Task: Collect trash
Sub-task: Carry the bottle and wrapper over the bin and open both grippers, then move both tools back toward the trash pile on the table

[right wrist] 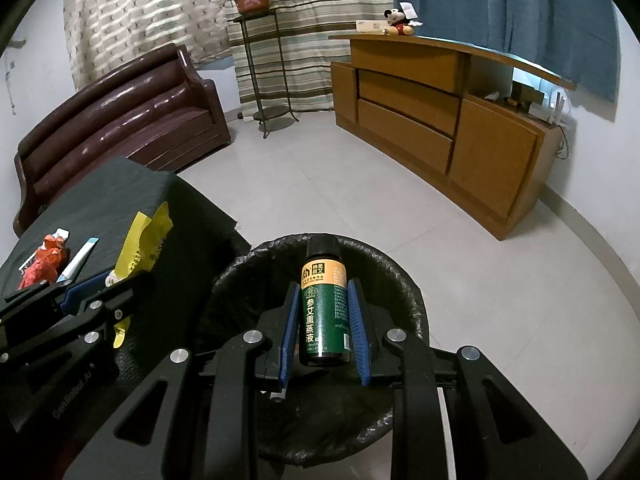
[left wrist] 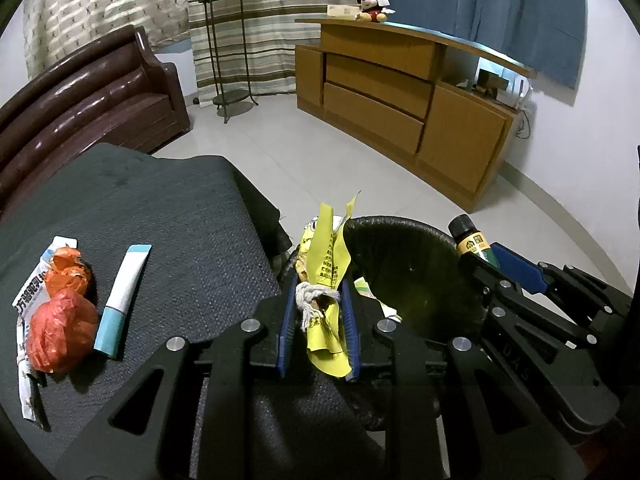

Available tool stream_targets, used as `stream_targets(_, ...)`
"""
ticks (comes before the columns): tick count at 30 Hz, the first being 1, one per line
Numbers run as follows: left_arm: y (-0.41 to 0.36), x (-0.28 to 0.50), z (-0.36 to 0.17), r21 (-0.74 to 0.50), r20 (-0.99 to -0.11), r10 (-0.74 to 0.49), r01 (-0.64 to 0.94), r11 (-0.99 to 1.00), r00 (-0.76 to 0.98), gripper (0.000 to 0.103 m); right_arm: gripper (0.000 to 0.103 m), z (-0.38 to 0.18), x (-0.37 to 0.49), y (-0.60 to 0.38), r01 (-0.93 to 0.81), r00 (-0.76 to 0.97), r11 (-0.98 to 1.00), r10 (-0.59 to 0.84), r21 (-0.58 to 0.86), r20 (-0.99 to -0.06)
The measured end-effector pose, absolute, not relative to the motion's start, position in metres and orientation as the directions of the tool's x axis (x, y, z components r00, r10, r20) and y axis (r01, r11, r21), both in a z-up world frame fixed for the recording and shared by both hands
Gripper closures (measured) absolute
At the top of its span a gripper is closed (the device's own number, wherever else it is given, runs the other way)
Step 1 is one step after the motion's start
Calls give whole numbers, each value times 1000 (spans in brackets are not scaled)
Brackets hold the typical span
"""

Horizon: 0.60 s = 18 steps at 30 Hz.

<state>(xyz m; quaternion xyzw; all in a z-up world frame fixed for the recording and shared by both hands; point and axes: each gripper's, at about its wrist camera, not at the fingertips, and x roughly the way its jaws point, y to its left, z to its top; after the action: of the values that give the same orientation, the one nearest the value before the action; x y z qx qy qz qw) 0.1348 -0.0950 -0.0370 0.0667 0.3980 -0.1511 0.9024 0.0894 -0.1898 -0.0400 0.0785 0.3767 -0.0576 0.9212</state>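
Both tongs are loaded and gathered at the round black-lined waste bin (right wrist: 320, 320), which I take as the reason for how everything is held: each piece is carried to the bin's mouth so that letting go drops it inside.

The right tongs (right wrist: 322, 330) are clamped on a small dark green bottle with a black cap and a tan label band (right wrist: 325, 304). It hangs directly over the bin's opening, its long axis running along the fingers, cap pointing away from the hand toward the bin's far rim (base nearest the wrist).

The left tongs (left wrist: 318, 320) are closed on a crumpled yellow printed wrapper bundled with a knot of white string (left wrist: 326, 276). This bundle sits at the bin's left rim, not yet fully over the opening, I judge; its long axis also follows the fingers, the torn end sticking up and away.

Left of the bin, on the dark grey cloth-covered worktop (left wrist: 192, 216), a crumpled orange plastic bag (left wrist: 62, 328) and a white and teal tube (left wrist: 122, 300) lie uncollected, the tube beside the bag.
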Motion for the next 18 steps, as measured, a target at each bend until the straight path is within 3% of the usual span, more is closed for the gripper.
stream_targets(2, -94, 135, -37, 0, -739, -219, 325, 946, 638, 79, 78, -40, 88, -191, 171, 714, 980, -50, 104, -699)
stream_targets(4, -93, 135, -36, -2, -735, -217, 318, 948, 643, 63, 78, -39, 89, -193, 173, 715, 979, -51, 106, -697)
stream_targets(12, -89, 135, -34, -4, -722, -210, 301, 954, 659, 52, 78, -38, 88, -193, 181, 720, 978, -61, 103, -691)
stream_targets(18, -80, 128, -27, -15, -710, -210, 284, 959, 672, 43, 69, -34, 87, -191, 179, 728, 978, -58, 108, -684)
